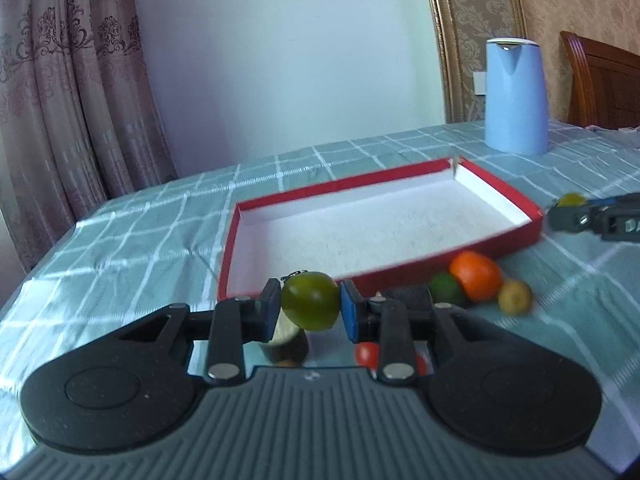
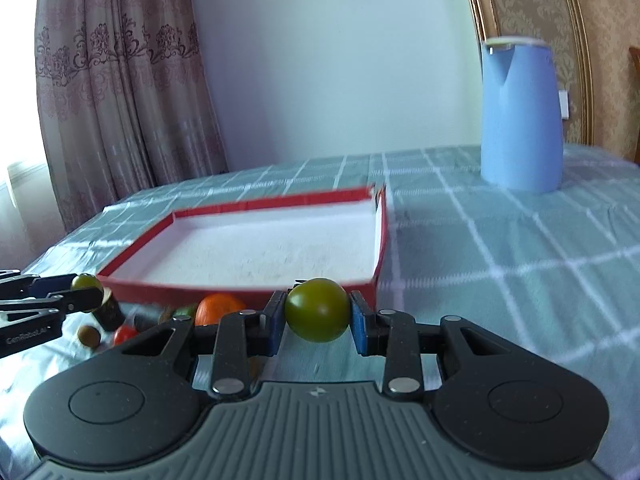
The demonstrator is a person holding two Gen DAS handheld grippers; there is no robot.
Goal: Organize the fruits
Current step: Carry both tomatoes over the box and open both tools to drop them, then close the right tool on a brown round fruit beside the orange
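Left wrist view: left claw (image 1: pixel 310 307) pinches a green round fruit (image 1: pixel 310 301) between its blue pads, jaws narrowed to the fruit's width, fruit clear of the worktop (image 1: pixel 120 240) and just short of the near wall of the red box (image 1: pixel 400 270). Box interior white and bare; judged to be the collecting place, so the fruit is likely held raised to clear the rim. Loose fruits sit against the box's near wall: an orange fruit (image 1: pixel 476 275), a green one (image 1: pixel 446 289) touching it, a small brownish-yellow one (image 1: pixel 515 297) beside. Under the claw, a dark cut piece with pale face (image 1: pixel 286 342) and a red tomato (image 1: pixel 367 354), part hidden. At right edge, the right claw (image 1: pixel 570 206) with a small green fruit (image 1: pixel 571 199) at its tip, beside the box's right corner. Blue kettle (image 1: pixel 516 96) stands well behind. Right wrist view: right claw (image 2: pixel 318 314) likewise clamped on a second green round fruit (image 2: pixel 318 310), jaws partly closed and contacting both sides, fruit held level in front of the box's near right corner (image 2: pixel 372 286). Left claw (image 2: pixel 86 292) enters from the left with its own green fruit (image 2: pixel 85 281), above the loose pile: orange fruit (image 2: pixel 218 308), red tomato (image 2: pixel 125 334), a brown one (image 2: pixel 89 335), the dark cut piece (image 2: pixel 109 310). Judgement: both fruits are gripped and poised for placing; none lies in the box yet. Smooth round skins may slip if grip eases early. Frames slightly blurred.
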